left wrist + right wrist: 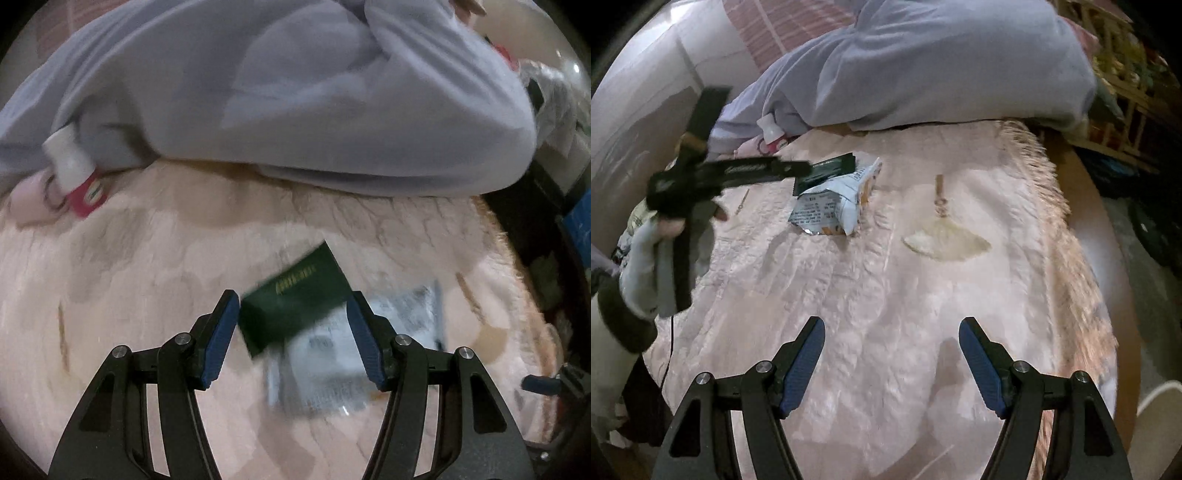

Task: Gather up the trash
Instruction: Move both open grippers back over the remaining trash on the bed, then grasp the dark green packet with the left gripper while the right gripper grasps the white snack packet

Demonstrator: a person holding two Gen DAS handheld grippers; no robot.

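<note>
**Two wrappers, one bite**

My left gripper (291,332) hangs half open and empty above the dark green packet (295,295), which overlaps the silver wrapper (332,354) on the pink bedspread (147,277); closing now, I judge, might snag fabric or pinch both; my right gripper (892,356) hangs open, empty.

Home bedroom: pink quilted bedspread (886,295) with fringe, lavender blanket (295,92), cluttered shelving (1123,74) beside.

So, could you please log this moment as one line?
left gripper: open above green box, snack bag | right gripper: open, empty | trash on pink blanket
</note>
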